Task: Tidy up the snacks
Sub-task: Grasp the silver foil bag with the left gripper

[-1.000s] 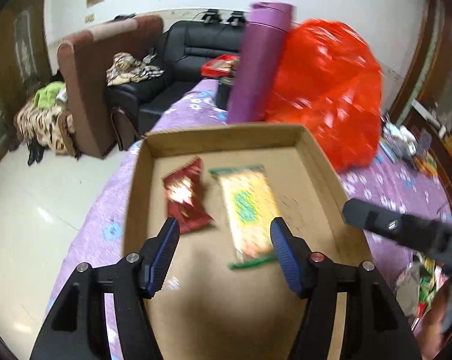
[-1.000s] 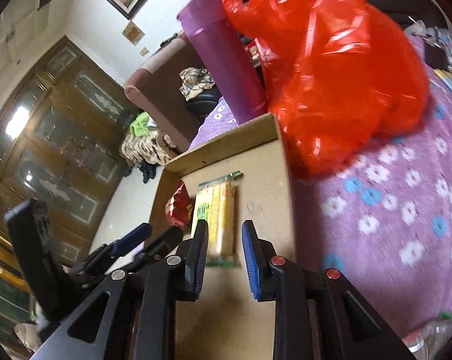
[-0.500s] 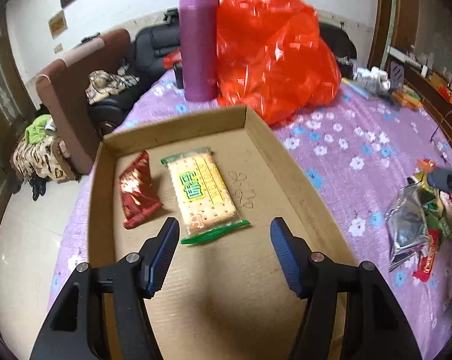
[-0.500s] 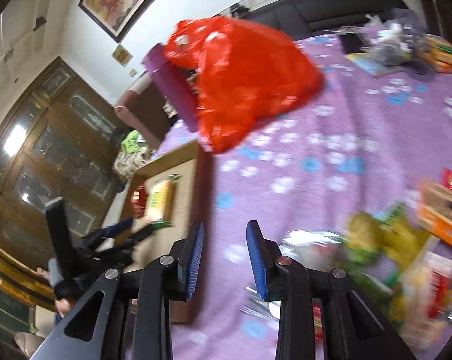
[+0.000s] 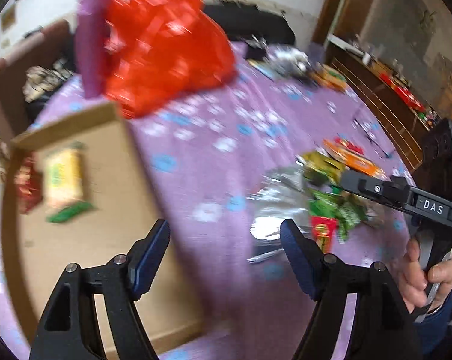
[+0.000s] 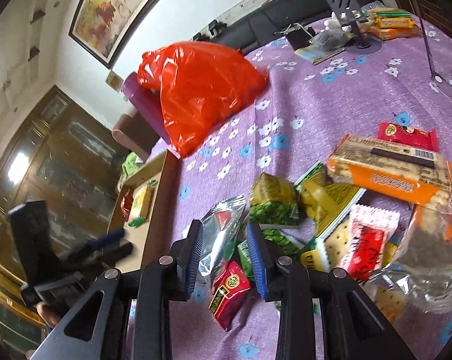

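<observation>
A cardboard box (image 5: 67,126) lies on the purple flowered cloth and holds a yellow cracker pack (image 5: 64,177) and a red packet (image 5: 28,180). My left gripper (image 5: 224,240) hangs over the cloth just right of the box. Its jaws are opening and nothing is between them. My right gripper (image 6: 224,234) hovers low over the snack pile, its jaws a narrow gap apart. A silver packet (image 6: 223,228) shows in that gap, and the pads do not press on it. A small red packet (image 6: 229,291), green packets (image 6: 274,210) and an orange cracker pack (image 6: 388,171) lie around it.
A red plastic bag (image 6: 202,90) and a purple flask (image 6: 145,105) stand behind the box. A phone stand (image 6: 349,9) and more snack packs (image 6: 391,24) sit at the far edge. A clear plastic bag (image 6: 429,255) lies right of the pile. A hand (image 5: 420,276) holds the right gripper.
My left gripper swung right, from over the box to the cloth beside it, and its jaws widened. My right gripper moved from the box to the snack pile and opened slightly.
</observation>
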A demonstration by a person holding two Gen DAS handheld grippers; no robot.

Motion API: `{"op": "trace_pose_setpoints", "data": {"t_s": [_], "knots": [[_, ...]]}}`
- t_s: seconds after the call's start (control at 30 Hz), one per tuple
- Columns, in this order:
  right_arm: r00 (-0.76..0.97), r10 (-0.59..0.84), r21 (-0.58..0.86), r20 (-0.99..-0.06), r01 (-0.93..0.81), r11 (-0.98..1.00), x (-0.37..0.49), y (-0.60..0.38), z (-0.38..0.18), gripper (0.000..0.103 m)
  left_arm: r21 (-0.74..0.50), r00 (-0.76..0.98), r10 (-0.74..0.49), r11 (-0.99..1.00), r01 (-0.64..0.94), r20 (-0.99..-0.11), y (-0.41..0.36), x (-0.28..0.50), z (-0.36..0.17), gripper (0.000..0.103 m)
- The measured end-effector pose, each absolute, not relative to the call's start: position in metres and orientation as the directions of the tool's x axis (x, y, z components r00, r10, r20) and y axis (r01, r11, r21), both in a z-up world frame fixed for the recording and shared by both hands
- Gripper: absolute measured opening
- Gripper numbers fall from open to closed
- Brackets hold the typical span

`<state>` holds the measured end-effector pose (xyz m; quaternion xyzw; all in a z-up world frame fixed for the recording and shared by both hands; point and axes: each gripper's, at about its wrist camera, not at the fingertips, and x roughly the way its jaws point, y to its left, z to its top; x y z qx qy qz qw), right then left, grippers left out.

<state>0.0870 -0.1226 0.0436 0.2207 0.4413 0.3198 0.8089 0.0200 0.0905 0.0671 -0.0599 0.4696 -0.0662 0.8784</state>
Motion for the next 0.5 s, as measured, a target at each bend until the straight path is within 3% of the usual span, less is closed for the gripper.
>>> {"op": "trace_pose_setpoints", "data": {"t_s": [0.37, 0.47, 0.5], "knots": [[0.425, 0.735, 0.682, -0.529, -0.302, 0.666, 0.092, -0.146, 0.039, 0.041, -0.203, 0.449, -0.203, 0.978, 0.048, -0.870, 0.045, 0.056, 0.025, 0.082], [0.450, 0.719, 0.670, -0.529, -0.298, 0.680, 0.091, -0.149, 0.042, 0.043, -0.131, 0.476, -0.146, 0.989, 0.065, -0.867, 0.030, 0.056, 0.020, 0.082], [0.461, 0.713, 0.667, -0.528, -0.294, 0.684, 0.091, -0.151, 0.041, 0.043, -0.102, 0.493, -0.123, 0.992, 0.068, -0.861, 0.027, 0.054, 0.020, 0.077]]}}
